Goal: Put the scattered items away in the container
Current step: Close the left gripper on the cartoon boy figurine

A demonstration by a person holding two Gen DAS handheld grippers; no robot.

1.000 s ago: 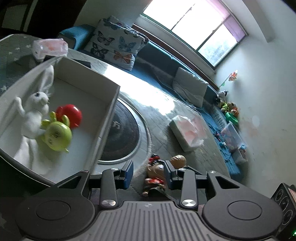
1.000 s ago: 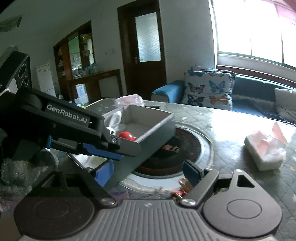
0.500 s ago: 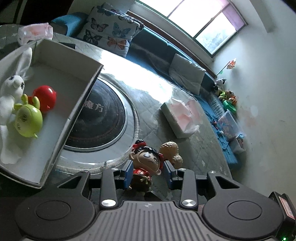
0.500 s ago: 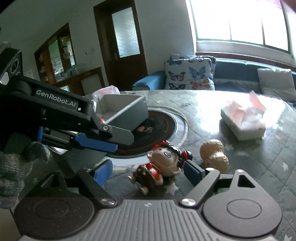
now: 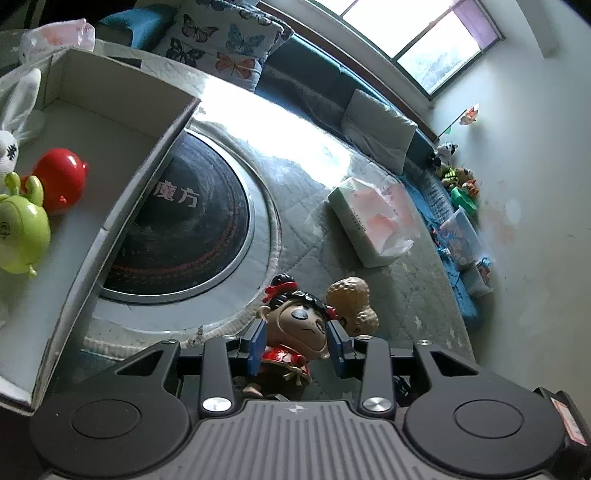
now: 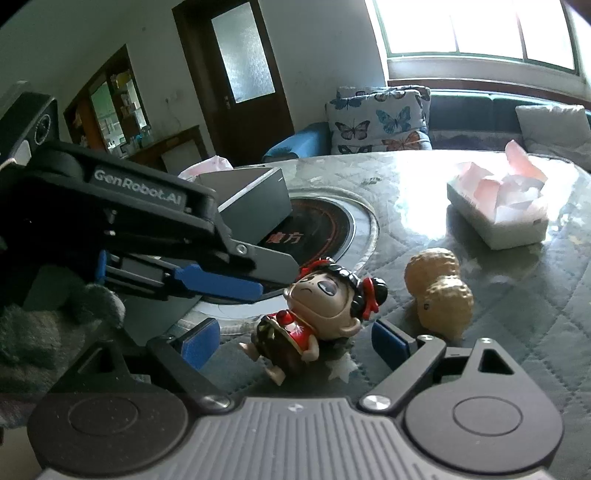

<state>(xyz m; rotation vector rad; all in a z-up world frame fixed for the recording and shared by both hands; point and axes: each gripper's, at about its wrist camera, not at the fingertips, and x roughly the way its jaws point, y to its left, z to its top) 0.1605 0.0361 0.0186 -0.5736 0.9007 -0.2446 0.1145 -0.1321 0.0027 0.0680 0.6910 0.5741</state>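
A doll figurine (image 5: 299,328) with black hair, red bows and a red dress lies on the quilted table cover; it also shows in the right wrist view (image 6: 317,306). My left gripper (image 5: 297,345) is open with its blue pads either side of the doll's head, not clamped. My right gripper (image 6: 295,338) is open, with the doll between its fingers. A peanut-shaped toy (image 5: 352,302) lies just right of the doll (image 6: 439,288). The grey box (image 5: 147,166) at left holds a white rabbit (image 5: 11,144), a red toy (image 5: 61,177) and a green toy (image 5: 20,232).
A round black induction plate (image 5: 192,229) is set in the table between box and doll. A tissue box (image 5: 369,221) stands at the far right. A second tissue pack (image 5: 55,35) lies behind the box. Sofa and cushions line the far side.
Both grippers have moved from the box toward the doll and peanut toy. The left pads now bracket the doll's head; the right gripper has come closer to it.
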